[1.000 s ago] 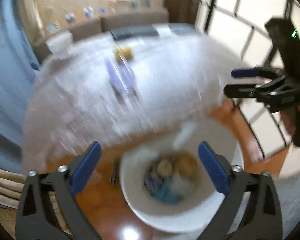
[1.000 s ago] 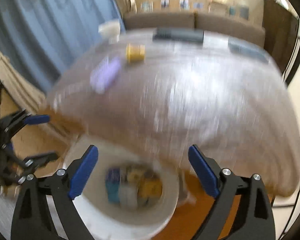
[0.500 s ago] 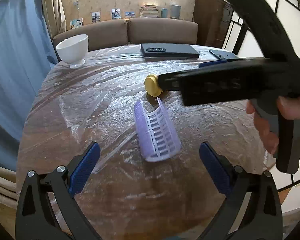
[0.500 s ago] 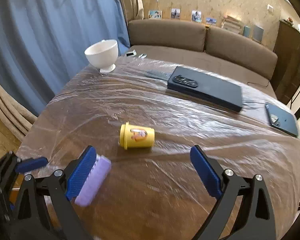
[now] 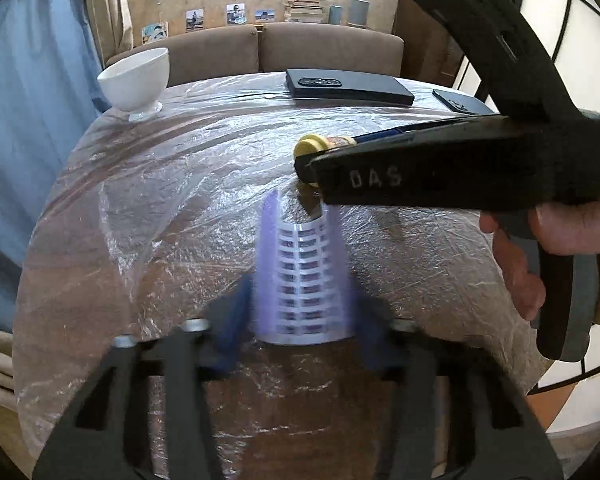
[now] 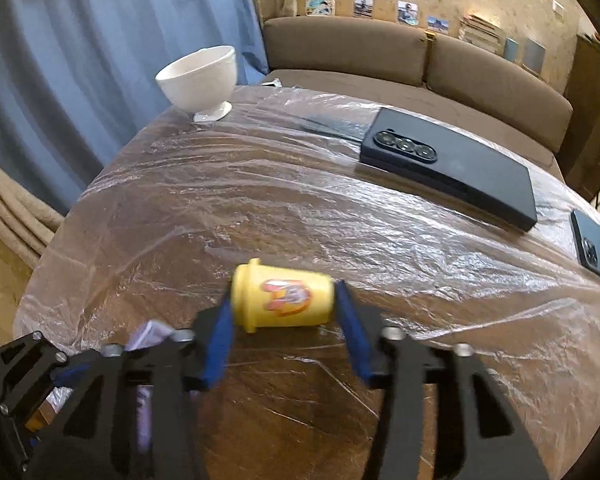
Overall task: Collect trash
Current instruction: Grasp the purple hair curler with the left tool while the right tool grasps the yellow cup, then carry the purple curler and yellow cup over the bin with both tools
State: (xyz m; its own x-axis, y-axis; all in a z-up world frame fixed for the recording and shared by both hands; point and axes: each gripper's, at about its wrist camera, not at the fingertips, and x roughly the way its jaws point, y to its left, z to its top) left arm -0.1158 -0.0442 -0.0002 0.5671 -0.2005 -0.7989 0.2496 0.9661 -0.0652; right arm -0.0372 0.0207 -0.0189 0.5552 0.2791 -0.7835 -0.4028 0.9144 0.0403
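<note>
A white footed ceramic bowl (image 6: 198,80) is standing at the far left edge of my round wooden table (image 6: 260,400), which is lying under crinkled clear plastic film (image 6: 300,208). A flat black rectangular box (image 6: 452,174) is resting near the far edge, a dark phone (image 6: 596,248) sitting beside it at the right edge. Behind them, a brown sofa (image 6: 380,52) is running along the wall.

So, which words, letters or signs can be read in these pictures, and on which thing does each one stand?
"DAS": pale letters on the side of the right gripper, seen from the left wrist camera.
Yellow cup: an orange and white printed figure, no readable word.
Black phone box: no readable text.
Photo cards on the wall: too small to read.
Stacked books: spines too small to read.
</note>
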